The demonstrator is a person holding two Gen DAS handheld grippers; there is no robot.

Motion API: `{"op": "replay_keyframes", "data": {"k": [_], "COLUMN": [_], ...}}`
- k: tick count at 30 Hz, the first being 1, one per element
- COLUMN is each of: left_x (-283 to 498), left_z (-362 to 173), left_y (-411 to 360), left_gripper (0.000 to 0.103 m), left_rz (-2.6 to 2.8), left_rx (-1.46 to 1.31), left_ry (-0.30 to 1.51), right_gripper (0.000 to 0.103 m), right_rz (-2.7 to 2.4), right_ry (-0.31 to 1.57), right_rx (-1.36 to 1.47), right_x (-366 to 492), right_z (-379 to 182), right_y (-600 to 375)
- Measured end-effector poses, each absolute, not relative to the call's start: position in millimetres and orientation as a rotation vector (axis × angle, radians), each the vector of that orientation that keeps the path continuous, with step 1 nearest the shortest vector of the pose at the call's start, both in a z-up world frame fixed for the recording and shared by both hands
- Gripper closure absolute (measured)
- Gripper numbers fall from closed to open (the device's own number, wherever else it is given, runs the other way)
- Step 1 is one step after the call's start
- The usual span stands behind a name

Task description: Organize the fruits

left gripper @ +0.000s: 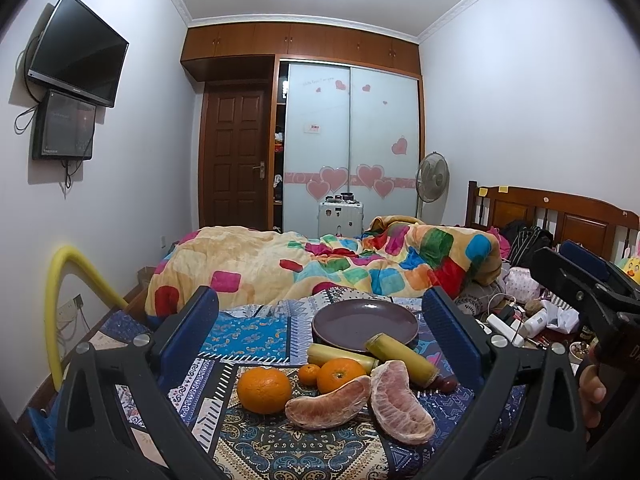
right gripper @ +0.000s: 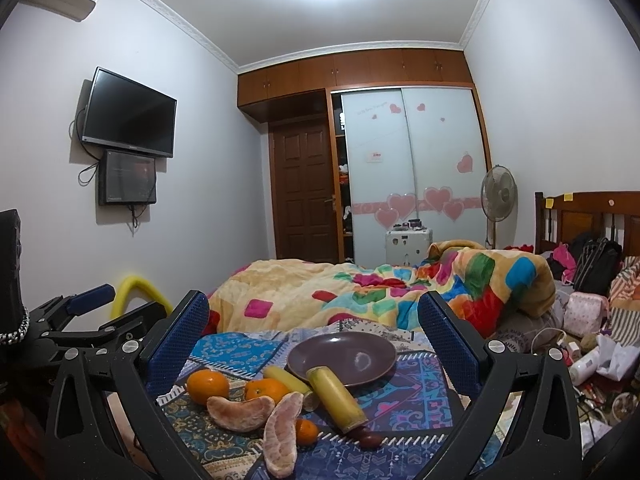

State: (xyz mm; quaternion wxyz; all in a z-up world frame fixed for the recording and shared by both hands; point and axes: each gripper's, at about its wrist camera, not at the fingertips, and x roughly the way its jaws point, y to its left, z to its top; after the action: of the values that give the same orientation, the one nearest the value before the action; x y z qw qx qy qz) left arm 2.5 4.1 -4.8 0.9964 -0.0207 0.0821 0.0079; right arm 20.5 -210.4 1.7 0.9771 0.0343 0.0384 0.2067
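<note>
Both the left claw (left gripper: 320,334) and right claw (right gripper: 314,336) gape wide, holding nothing, above 2 pomelo segments (left gripper: 362,406), oranges (left gripper: 264,390) and a purple plate (left gripper: 365,325) on the patterned cloth (left gripper: 248,336).

No lettering can be read with certainty. The frosted sliding wardrobe door (right gripper: 376,176) carries a faint line of script near its top, above pink heart stickers, too small to make out; a small white label with red marks at mid-door, below that script, is likewise illegible.
</note>
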Motion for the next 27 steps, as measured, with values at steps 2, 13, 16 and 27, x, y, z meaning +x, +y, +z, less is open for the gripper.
{"op": "replay_keyframes", "data": {"k": [2,13,16,27], "left_x": [3,5,8,44], "left_z": [-7,-11,-12,-41], "left_y": [5,4,4,28], "left_gripper": [0.0,0.0,0.0,0.0], "left_rz": [0.014,0.015,0.009,0.029], "left_rx": [-0.042,-0.037,-0.04,-0.059], "left_ry": [0.164,0.173,0.182,0.345], "right_gripper": [0.0,0.0,0.0,0.0], "right_rz": [0.417,0.426,0.425,0.387], "right_ry": [0.078,0.087,0.097,0.251], "right_rx": [0.07,0.074,0.072,-0.011], "right_x": [20,23,25,61], "right_z": [1,-2,-4,-33], "right_y": [-211,-209,-209,-205]}}
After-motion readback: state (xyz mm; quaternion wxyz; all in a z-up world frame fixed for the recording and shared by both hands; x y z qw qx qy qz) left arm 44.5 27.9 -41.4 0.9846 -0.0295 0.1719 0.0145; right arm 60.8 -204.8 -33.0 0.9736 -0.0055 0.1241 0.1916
